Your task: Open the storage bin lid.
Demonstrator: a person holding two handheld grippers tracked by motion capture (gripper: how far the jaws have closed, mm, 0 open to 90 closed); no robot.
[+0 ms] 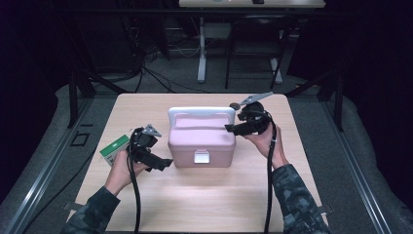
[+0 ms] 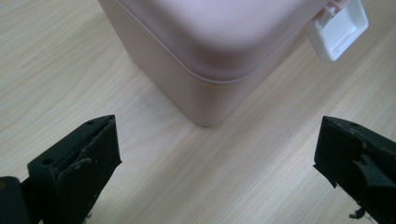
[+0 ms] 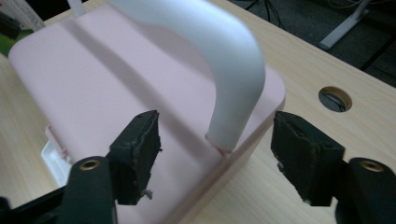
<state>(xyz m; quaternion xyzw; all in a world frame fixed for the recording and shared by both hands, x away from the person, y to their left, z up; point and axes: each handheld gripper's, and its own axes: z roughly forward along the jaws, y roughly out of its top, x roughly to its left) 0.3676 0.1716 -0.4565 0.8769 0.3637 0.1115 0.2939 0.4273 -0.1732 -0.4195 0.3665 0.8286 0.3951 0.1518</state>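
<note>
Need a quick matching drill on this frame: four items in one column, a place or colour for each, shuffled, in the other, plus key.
Items
1. pink box
2. white handle
3. green carton
4. white latch

Descriptions
A. arches over the lid, between the right gripper's open jaws
B. on the box's front wall
C. middle of the wooden table
D. table's left edge, by the left gripper

Pairs: 1-C, 2-A, 3-D, 4-B

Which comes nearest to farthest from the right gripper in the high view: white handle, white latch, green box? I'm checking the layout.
From the right gripper:
1. White handle, just beside its jaws.
2. White latch, on the case front.
3. Green box, far left.
</note>
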